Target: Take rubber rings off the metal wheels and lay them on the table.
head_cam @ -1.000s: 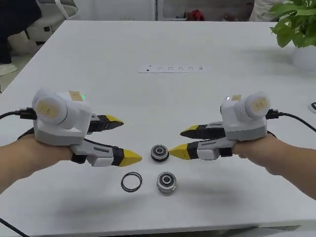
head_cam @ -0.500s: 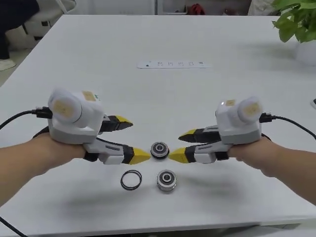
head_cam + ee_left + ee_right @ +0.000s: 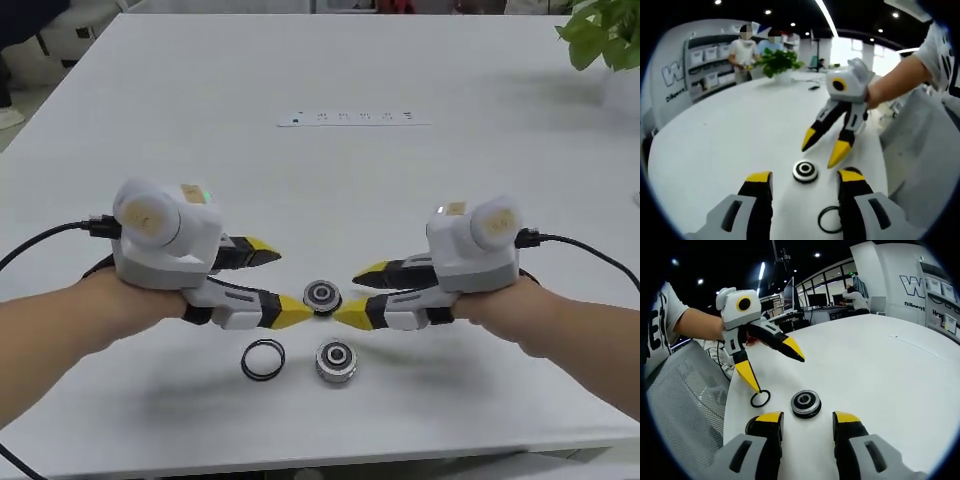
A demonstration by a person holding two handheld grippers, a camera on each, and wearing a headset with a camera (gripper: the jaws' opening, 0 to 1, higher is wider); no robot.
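Head view, white table, items left to right.

1. Left gripper: held in a hand, tips pointing to 3 o'clock. Jaws spread, nothing between them. The lower tip is just beside the far wheel; contact cannot be told.
2. Ring: black and loose, lying flat on the table. It is at 7 o'clock of the far wheel and at 9 o'clock of the near wheel, close to it but apart.
3. Far wheel: lying flat between the lower tips of both grippers, dark at the rim.
4. Near wheel: lying flat at 6 o'clock of the far wheel, with a bright metal rim. Neither gripper touches it.
5. Right gripper: held in a hand, tips pointing to 9 o'clock. Jaws spread and empty, lower tip just beside the far wheel.
6. Power strip: at 12 o'clock, well apart from the wheels.
7. Plant: at 2 o'clock, at the table's far corner.

Left gripper view: own jaws apart, with the far wheel on the table just beyond the gap. The ring lies at 5 o'clock, beside the right-hand jaw. The right gripper is at 1 o'clock, its tips angled down at the wheel.

Right gripper view: own jaws apart, with the far wheel just ahead of the gap. The ring is at 10 o'clock of the wheel, just beside the left gripper's lower tip.
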